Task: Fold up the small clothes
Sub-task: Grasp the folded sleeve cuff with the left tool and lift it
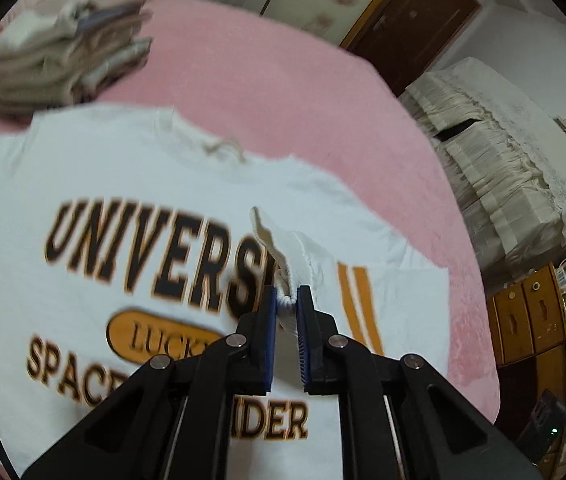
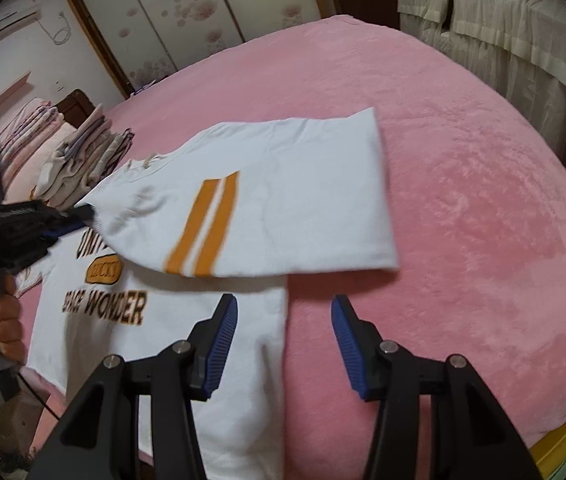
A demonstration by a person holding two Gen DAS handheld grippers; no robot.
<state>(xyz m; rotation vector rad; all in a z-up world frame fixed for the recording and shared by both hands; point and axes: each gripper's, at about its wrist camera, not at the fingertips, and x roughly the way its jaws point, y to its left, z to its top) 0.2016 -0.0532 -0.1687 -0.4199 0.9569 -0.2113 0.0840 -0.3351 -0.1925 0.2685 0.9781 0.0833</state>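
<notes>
T-shirt [image 2: 251, 216] flat on bed [image 2: 463, 184]; left claw [image 1: 287, 304] pinching sleeve cuff, fold just begun; right claw [image 2: 285, 332] spread, empty.

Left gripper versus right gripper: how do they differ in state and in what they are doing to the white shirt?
The left gripper is shut on the cuff of the sleeve; the right gripper stands open and holds nothing. The left gripper holds the sleeve up over the white shirt; the right gripper hovers at the shirt's side edge above the pink blanket. Both have black fingers with blue pads.
</notes>
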